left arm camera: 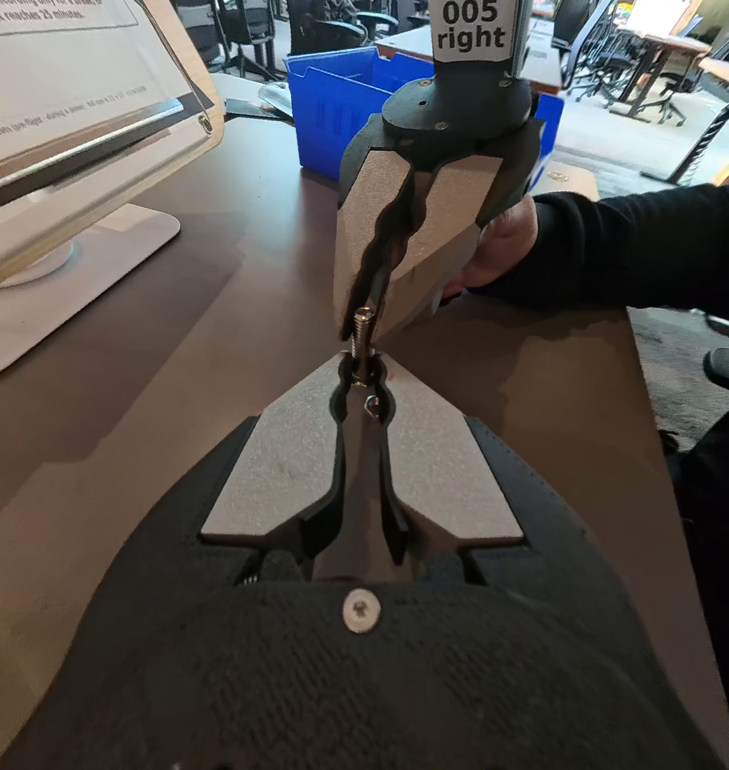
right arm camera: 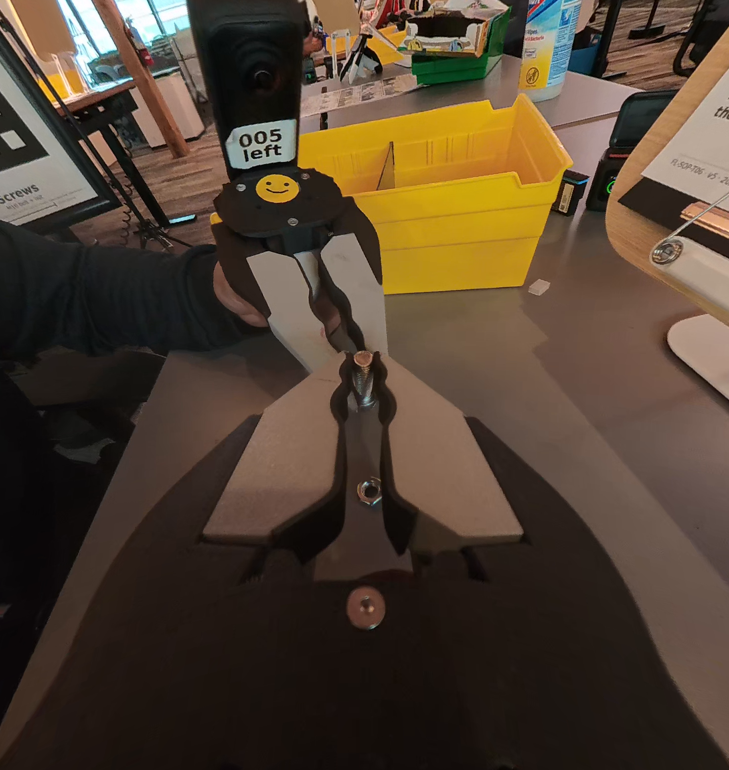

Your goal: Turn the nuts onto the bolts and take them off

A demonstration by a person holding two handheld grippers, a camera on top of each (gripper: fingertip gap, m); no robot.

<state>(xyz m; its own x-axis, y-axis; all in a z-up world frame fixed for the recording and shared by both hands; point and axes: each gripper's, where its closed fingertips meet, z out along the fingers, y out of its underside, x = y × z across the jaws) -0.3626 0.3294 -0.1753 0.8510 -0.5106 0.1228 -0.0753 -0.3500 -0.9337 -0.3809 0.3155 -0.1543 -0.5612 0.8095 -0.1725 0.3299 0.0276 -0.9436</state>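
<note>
A silver bolt (left arm camera: pixel 362 341) stands roughly upright above the table, thread tip up. My left gripper (left arm camera: pixel 360 360) is shut on its lower end, near the head. My right gripper (left arm camera: pixel 360 333) comes in from the far side and closes on the upper thread. In the right wrist view the bolt (right arm camera: pixel 363 381) sits in the notch between my right gripper's (right arm camera: pixel 363 360) pads, with the left gripper (right arm camera: pixel 356 350) just behind it. A loose hex nut (right arm camera: pixel 369 493) lies on the table under the right fingers. It also shows in the left wrist view (left arm camera: pixel 371 406).
A blue bin (left arm camera: pixel 333 112) stands behind the right gripper and a yellow bin (right arm camera: pixel 458 233) behind the left. A wooden document stand (left arm camera: pixel 83 125) on a white base stands beside them on the table (left arm camera: pixel 229 333). A small white block (right arm camera: pixel 539 286) and a dark device (right arm camera: pixel 629 146) lie near the yellow bin. My two grippers' fingertips are within a few centimetres of each other. The left tips stand about 7 cm off the loose hex nut (right arm camera: pixel 369 493).
</note>
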